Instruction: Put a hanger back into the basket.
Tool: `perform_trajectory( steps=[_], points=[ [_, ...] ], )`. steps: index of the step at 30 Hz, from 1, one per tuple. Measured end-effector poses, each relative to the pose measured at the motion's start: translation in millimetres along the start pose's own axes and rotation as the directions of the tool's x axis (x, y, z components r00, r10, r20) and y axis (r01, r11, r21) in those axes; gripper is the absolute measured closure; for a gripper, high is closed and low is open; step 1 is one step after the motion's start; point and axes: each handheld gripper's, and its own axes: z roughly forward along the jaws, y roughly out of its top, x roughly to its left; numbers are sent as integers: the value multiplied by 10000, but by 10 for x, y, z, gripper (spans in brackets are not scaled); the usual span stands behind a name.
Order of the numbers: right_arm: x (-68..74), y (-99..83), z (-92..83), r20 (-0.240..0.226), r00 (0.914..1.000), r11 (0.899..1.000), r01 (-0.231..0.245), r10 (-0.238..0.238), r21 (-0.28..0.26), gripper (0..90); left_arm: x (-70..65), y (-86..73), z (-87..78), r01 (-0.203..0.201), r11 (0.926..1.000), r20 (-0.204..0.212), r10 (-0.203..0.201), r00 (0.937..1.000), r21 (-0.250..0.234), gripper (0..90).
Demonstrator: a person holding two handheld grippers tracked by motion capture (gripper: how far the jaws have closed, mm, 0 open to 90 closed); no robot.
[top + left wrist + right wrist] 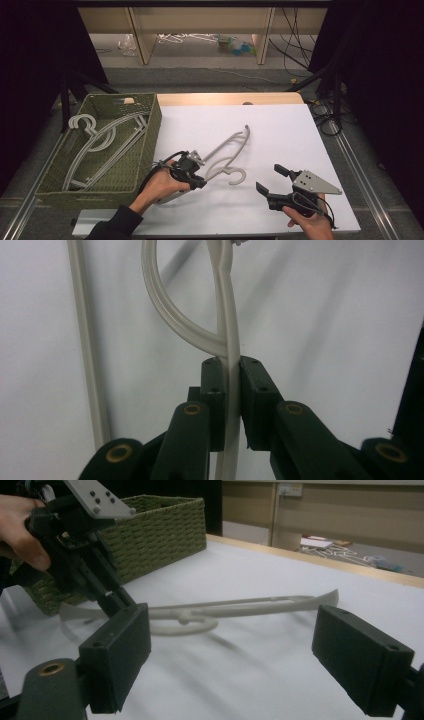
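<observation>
The left gripper (196, 175) pinches the grey hanger (231, 390) by its arm, probably to carry it to the basket (150, 135) beside it; right gripper (271, 181) waits nearby, jaws wide and empty.

One camera hangs above the person's side, looking forward and down over the whole white surface (280, 130). A second rides the left gripper (229, 405), very close, peering along its jaws at the grey hanger (227, 340) between them. The third rides the right gripper (235, 650), low and nearly level; beyond its jaws it shares that hanger (240, 607) and the green basket (160, 525) with the high camera.
</observation>
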Motion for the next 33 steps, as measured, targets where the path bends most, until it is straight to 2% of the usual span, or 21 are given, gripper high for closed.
perform_trajectory(
  steps=[1, 2, 3, 5, 7, 10, 12, 13, 15, 21, 22, 23, 24, 25, 27, 29, 32, 33],
  points=[
    [0, 0, 0, 0, 10000, 10000, 0, 0, 0, 167, -3, -5, -11, 107, 9998, 110, -106, 9999, -154, 813],
    [8, -4, 2, -67, 10000, 9996, 60, -58, 266, 167, -12, -10, -43, 51, 9997, 168, -47, 9998, -220, 813],
    [14, -8, 12, 45, 9999, 9996, 157, -158, 249, 170, -12, -10, -43, 51, 9997, 168, -47, 9998, -220, 813],
    [27, -9, 30, -219, 9994, 9988, 278, -269, 404, 194, -34, -25, -85, 95, 9993, 318, -84, 9995, -352, 813],
    [39, -11, 33, -144, 9992, 9982, 385, -378, 471, 201, -42, -33, -97, 201, 9986, 423, -181, 9989, -480, 813],
    [75, -17, 76, -276, 9975, 9951, 670, -651, 725, 233, -66, -76, -134, 398, 9968, 796, -343, 9962, -689, 813],
    [78, -17, 85, -271, 9968, 9939, 777, -758, 780, 235, -72, -85, -147, 365, 9968, 760, -310, 9966, -717, 813],
    [95, -20, 126, -403, 9953, 9921, 915, -883, 859, 241, -86, -97, -152, 491, 9950, 836, -418, 9956, -870, 813],
    [111, -17, 144, -415, 9937, 9889, 1078, -1040, 1022, 254, -114, -128, -200, 458, 9944, 930, -369, 9950, -957, 813],
    [140, -8, 192, -609, 9885, 9861, 1435, -1386, 835, 271, -131, -153, -266, 584, 9895, 1032, -449, 9936, -1320, 813],
    [139, -7, 189, -652, 9880, 9851, 1459, -1403, 909, 272, -95, -168, -291, 703, 9881, 929, -578, 9940, -1370, 813],
    [142, -9, 190, -630, 9892, 9869, 1375, -1324, 846, 271, -81, -184, -290, 902, 9855, 960, -768, 9924, -1440, 812],
    [137, -9, 187, -641, 9895, 9873, 1348, -1297, 841, 271, -65, -196, -293, 903, 9858, 967, -770, 9923, -1418, 812],
    [137, -10, 181, -655, 9905, 9880, 1264, -1208, 891, 271, -42, -217, -291, 1100, 9807, 1200, -911, 9886, -1618, 812],
    [134, -8, 170, -677, 9922, 9891, 1110, -1047, 972, 269, -41, -228, -296, 1251, 9780, 1129, -1071, 9878, -1669, 812],
    [134, -9, 171, -676, 9923, 9892, 1099, -1036, 974, 267, -41, -226, -300, 1229, 9783, 1094, -1055, 9884, -1667, 812],
    [137, -9, 168, -702, 9923, 9895, 1083, -1018, 958, 261, -55, -210, -321, 1088, 9824, 706, -990, 9926, -1517, 810],
    [135, -9, 168, -693, 9926, 9901, 1058, -996, 928, 260, -55, -210, -321, 1088, 9824, 706, -990, 9926, -1517, 808]
  ],
)
